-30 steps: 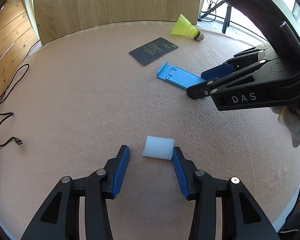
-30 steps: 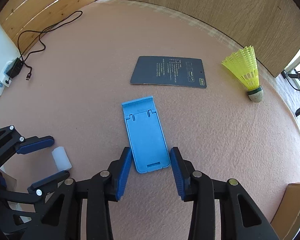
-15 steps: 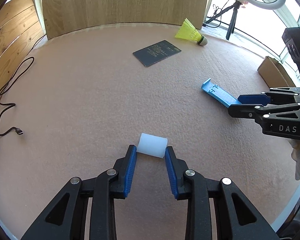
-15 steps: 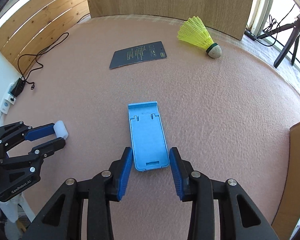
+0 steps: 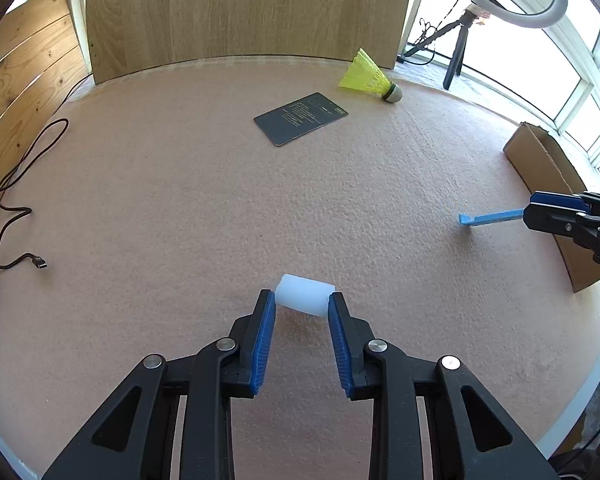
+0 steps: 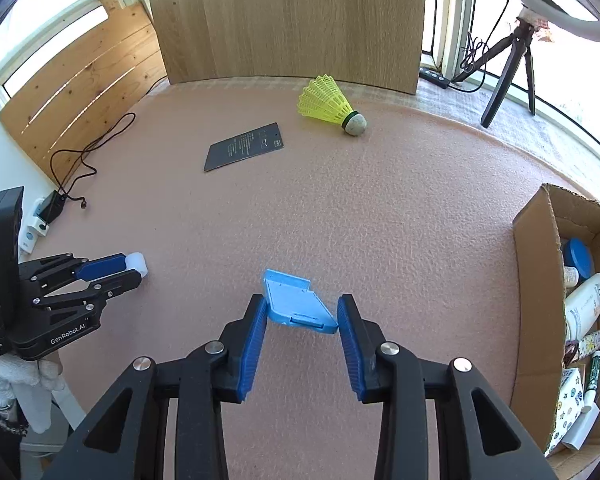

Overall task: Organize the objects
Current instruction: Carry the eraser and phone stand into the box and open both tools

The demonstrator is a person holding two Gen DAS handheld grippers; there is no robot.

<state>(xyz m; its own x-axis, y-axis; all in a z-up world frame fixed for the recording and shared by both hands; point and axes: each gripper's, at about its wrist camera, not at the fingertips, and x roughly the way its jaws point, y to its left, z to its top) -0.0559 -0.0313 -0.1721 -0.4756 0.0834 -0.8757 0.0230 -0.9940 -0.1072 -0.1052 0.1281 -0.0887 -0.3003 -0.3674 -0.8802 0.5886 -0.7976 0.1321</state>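
Note:
A white cylinder [image 5: 304, 294] lies on the pink mat [image 5: 220, 220], held end to end between the blue pads of my left gripper [image 5: 302, 300], whose jaws are closing on it. My right gripper [image 6: 303, 308] is shut on a flat blue stand [image 6: 294, 300], carried tilted above the mat. In the left wrist view the blue stand [image 5: 488, 218] shows edge-on at the far right in the right gripper [image 5: 540, 208], close to the cardboard box [image 5: 540, 160]. The right wrist view shows the left gripper [image 6: 130, 270] at the far left with the cylinder [image 6: 137, 261].
The open cardboard box [image 6: 536, 240] at the right holds bottles and small packets. A yellow shuttlecock [image 6: 328, 106] and a dark card [image 6: 246, 146] lie at the back of the mat. A black cable [image 5: 12, 208] trails at the left edge. A tripod [image 6: 508, 68] stands beyond.
My left gripper's jaws closed in from a wide stance onto the white cylinder. The right gripper lifted the blue stand off the mat and carried it right, toward the cardboard box.

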